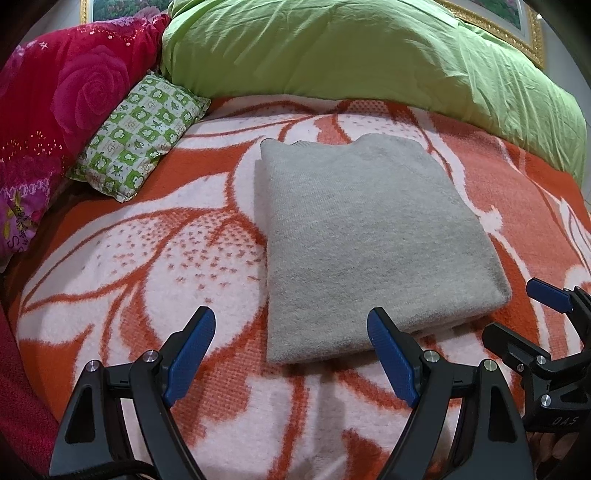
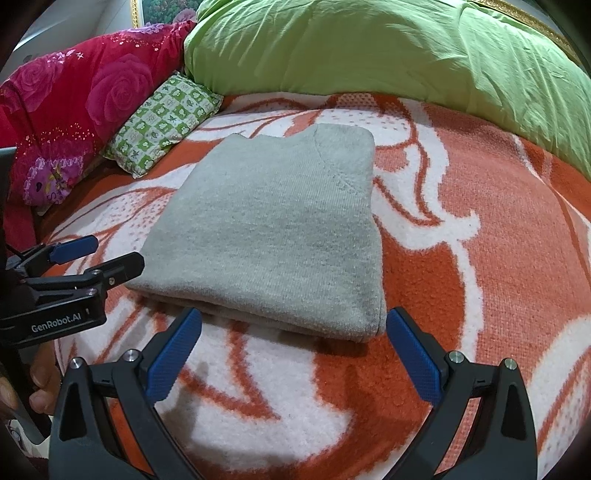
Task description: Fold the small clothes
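Nearest the cameras, both grippers hang just short of the grey sweater's near edge with nothing between their fingers. The left gripper (image 1: 291, 330) has its blue-padded jaws spread wide, its right fingertip in front of the sweater's near edge toward the left corner; whether it touches the cloth cannot be told. The right gripper (image 2: 293, 332) is likewise spread wide, its two fingers flanking the near right corner of the sweater without gripping it. Each gripper shows at the margin of the other's view, and fingers of the person's hand (image 2: 40, 387) show on the left tool's handle. The grey sweater (image 1: 365, 236) lies folded into a neat, thick rectangle, several layers showing along its near edge, neckline on the far side. It rests on an orange-and-white floral blanket (image 1: 155, 258) that spreads around it on all sides. Beyond the sweater to the left lies a small green-and-white checked pillow (image 1: 138, 138), leaning against a large magenta rose-print pillow (image 1: 62, 96) farther left. Directly behind the sweater bulges a light green duvet (image 1: 351, 51), and past that, gilt picture frames (image 1: 517, 33) show at the top edge.
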Available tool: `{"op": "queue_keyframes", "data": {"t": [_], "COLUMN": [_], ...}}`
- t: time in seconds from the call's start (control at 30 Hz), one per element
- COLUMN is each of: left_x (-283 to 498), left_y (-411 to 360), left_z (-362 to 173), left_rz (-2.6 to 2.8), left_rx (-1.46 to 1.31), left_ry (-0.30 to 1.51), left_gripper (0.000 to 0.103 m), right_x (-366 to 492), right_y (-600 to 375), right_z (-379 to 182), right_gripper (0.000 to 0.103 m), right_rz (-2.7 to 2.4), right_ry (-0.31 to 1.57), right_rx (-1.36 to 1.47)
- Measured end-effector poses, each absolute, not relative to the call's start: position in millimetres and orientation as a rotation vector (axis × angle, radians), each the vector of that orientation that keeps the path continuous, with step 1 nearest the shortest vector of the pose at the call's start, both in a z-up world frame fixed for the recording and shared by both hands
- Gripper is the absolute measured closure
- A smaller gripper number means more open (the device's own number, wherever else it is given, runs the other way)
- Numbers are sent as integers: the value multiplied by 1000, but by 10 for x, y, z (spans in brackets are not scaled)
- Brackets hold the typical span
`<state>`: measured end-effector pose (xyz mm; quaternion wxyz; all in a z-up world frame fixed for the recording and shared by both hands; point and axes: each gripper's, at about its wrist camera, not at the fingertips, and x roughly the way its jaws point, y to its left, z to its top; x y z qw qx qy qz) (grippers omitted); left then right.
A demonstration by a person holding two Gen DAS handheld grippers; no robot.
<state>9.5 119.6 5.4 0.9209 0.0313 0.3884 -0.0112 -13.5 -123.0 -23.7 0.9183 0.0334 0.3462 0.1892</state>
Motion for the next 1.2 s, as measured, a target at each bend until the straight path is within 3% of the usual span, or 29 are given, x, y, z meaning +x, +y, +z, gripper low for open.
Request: {"op": "queue_keyframes", "data": {"t": [1.2], "left_x": [83], "left_y": [1184], "left_z": [102], "left_rz": [-48], "left_rx": [78], "left_ry": [796], "left_gripper": [17], "right_x": [-200], "right_y": [-1253], "right_z": [-178], "right_gripper": [3], "right_rz": [364], "right_ry": [707], "right_rx": [96]}}
